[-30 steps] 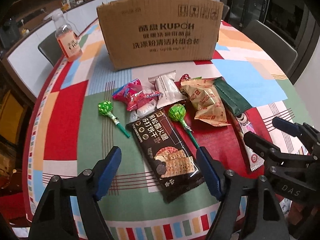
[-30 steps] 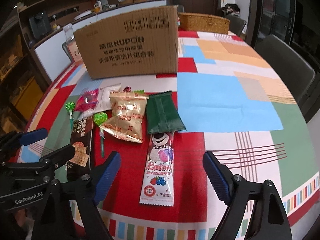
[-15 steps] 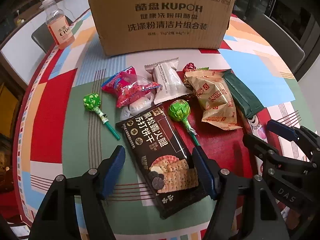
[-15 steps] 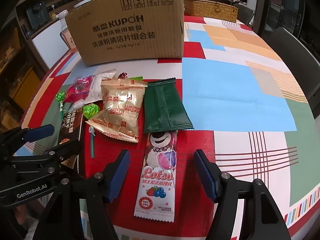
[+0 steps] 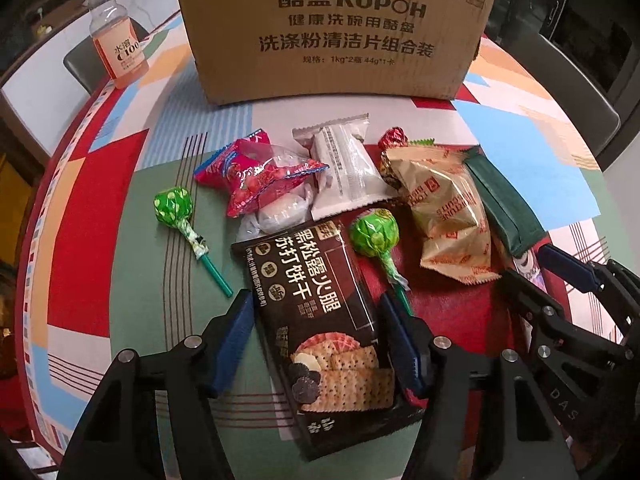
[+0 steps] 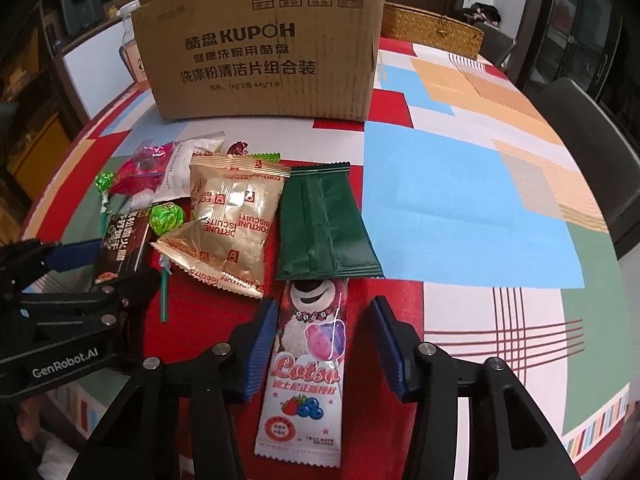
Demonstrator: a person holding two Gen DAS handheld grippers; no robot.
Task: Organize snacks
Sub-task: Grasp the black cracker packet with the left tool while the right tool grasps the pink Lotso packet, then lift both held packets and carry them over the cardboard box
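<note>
Snacks lie in a heap on the patchwork tablecloth in front of a cardboard box (image 5: 336, 32). My left gripper (image 5: 316, 340) points down over a black cracker pack (image 5: 320, 320). Its jaws are closing with the pack between them, and a thin gap shows at each pad. My right gripper (image 6: 324, 344) straddles a long pink and white Lotso pack (image 6: 312, 360). Its jaws are closing too and do not touch the pack. A gold biscuit pack (image 6: 232, 216), a dark green pack (image 6: 320, 224) and a green lollipop (image 5: 374, 232) lie just beyond.
A second green lollipop (image 5: 174, 206), a red candy bag (image 5: 252, 176) and a white pack (image 5: 344, 168) lie at the left of the heap. An orange-labelled bottle (image 5: 116, 44) stands left of the box. A wicker basket (image 6: 432, 36) sits behind it, and a chair (image 6: 592, 128) at the right.
Both grippers have come down and forward, closer to the snacks. Both pairs of jaws have narrowed, the left around the black cracker pack, the right around the Lotso pack.
</note>
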